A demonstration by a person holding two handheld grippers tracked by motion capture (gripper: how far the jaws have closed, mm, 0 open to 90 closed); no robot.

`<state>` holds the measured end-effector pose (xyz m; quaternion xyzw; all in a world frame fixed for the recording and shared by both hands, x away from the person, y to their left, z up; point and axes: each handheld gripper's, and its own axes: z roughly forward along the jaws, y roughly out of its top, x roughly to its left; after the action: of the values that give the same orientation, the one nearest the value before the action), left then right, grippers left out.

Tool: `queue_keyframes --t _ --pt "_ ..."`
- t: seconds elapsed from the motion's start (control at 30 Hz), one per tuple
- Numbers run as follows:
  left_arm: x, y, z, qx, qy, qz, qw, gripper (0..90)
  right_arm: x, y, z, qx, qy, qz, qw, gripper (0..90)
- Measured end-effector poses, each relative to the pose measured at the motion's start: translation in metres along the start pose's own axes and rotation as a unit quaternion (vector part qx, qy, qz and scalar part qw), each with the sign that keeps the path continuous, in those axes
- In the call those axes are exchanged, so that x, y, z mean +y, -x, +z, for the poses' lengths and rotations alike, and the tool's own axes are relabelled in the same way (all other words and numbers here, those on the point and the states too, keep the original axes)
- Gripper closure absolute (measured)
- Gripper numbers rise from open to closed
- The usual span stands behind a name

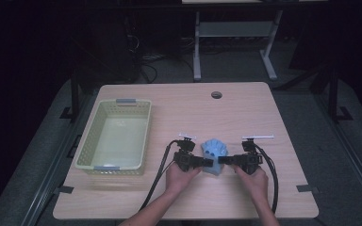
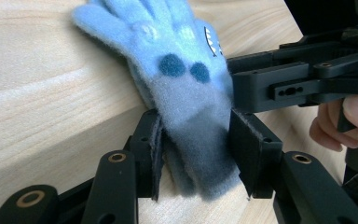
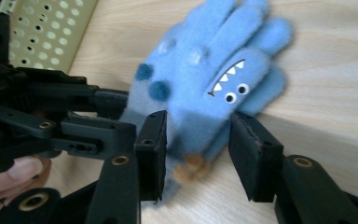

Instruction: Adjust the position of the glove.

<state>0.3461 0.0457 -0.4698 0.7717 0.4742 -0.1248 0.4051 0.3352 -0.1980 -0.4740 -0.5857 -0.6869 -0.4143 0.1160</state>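
A fuzzy light-blue glove point(image 1: 215, 150) with dark spots and a toothy monster face lies on the wooden table point(image 1: 245, 113), fingers pointing away from me. More blue fabric lies stacked under it. My left gripper point(image 1: 209, 162) comes in from the left, and its pads press both sides of the greyish cuff point(image 2: 200, 149). My right gripper point(image 1: 221, 160) comes in from the right and straddles the wrist end of the glove point(image 3: 200, 93). Its left pad point(image 3: 154, 149) touches the fabric, while a sliver of gap shows at the right pad point(image 3: 247, 149). An orange patch point(image 3: 189, 170) shows at the cuff.
A pale yellow-green perforated basket point(image 1: 88, 136) stands on the left part of the table, also seen as the basket point(image 3: 46, 28) behind the left gripper. A round cable hole point(image 1: 216, 94) sits near the far edge. Black cables point(image 1: 160, 169) trail toward me from both grippers.
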Motion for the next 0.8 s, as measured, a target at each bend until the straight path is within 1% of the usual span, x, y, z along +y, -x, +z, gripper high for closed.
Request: queue_keyframes --t 0.1,0.17,0.23,0.4,0.53,0.63,0.73,0.8 --pt "0.0002 -0.0003 0.0004 -0.002 -0.002 0.002 1.0 56.2 0.0001 0.0008 0.0017 0.003 0.004 0.0 1.0 58.8" --pt "0.0004 -0.0004 0.0012 -0.005 -0.004 0.003 1.0 56.7 -0.0001 0.0023 0.0027 0.011 0.009 0.011 0.9998 59.7" --pt "0.0008 0.001 0.0025 -0.006 -0.003 0.0 1.0 57.1 0.0 0.0023 0.0046 0.014 0.011 0.013 0.9998 61.5" --pt "0.0014 0.0002 0.0026 -0.01 -0.007 0.0 0.9999 57.9 0.0002 0.0031 0.006 0.013 0.013 0.015 0.9997 66.5" --pt "0.002 0.0 0.0034 -0.012 -0.008 -0.002 0.9999 58.3 -0.0009 0.0081 0.005 0.023 0.017 0.03 0.9991 69.6" --pt "0.0024 0.0 0.0038 -0.013 -0.009 -0.001 0.9999 58.6 -0.0016 0.0068 0.0066 0.023 0.017 0.027 0.9992 72.1" --pt "0.0027 -0.0016 0.0042 -0.019 -0.009 -0.005 0.9998 59.3 -0.0022 0.0056 0.0086 0.023 0.016 0.023 0.9994 73.7" --pt "0.0034 -0.0036 0.0045 -0.027 -0.01 -0.014 0.9995 60.1 -0.0026 0.0057 0.0093 0.025 0.014 0.019 0.9994 74.7"
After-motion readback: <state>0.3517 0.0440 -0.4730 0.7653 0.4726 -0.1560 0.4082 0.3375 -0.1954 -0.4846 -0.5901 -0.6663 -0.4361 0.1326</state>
